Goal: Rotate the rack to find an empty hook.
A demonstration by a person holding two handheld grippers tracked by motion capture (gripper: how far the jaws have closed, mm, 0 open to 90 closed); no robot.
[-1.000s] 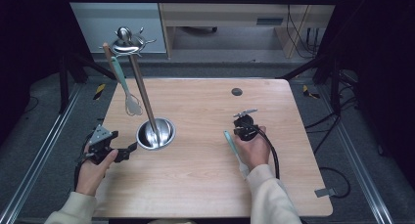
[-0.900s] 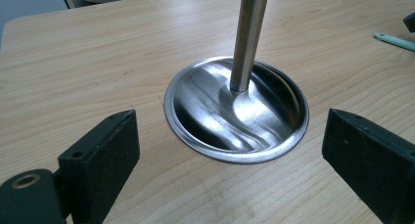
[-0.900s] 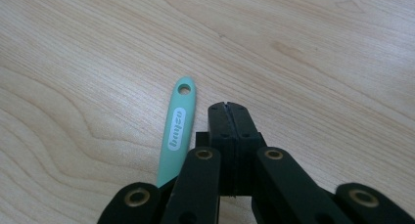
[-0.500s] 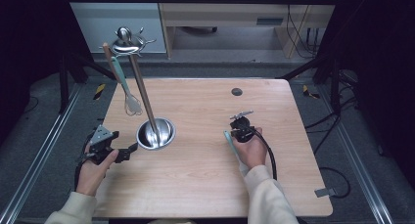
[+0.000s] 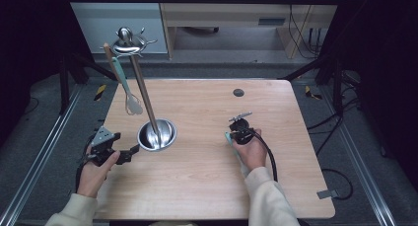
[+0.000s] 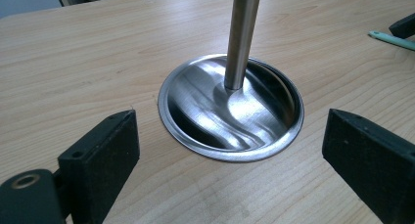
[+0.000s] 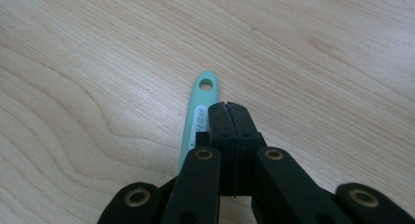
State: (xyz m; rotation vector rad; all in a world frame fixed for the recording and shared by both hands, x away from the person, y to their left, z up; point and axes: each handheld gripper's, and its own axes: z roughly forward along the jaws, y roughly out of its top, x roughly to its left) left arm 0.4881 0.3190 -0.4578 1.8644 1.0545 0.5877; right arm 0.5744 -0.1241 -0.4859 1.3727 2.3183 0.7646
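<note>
Near the table's (image 5: pixel 296 186) left edge the left gripper (image 6: pixel 230 180) gapes toward the stand's base (image 6: pixel 230 111); mid-table, the right gripper (image 7: pixel 229 117) is closed beside a green handle (image 7: pixel 199 111).

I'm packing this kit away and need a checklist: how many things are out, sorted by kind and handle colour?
Mint-handled utensils: 2, a whisk hanging on the stand and one lying on the table
Brown-handled utensil hanging on the stand: 1
Steel stand: 1
Black grippers: 2, the left gripper and the right gripper
Total: 6
</note>
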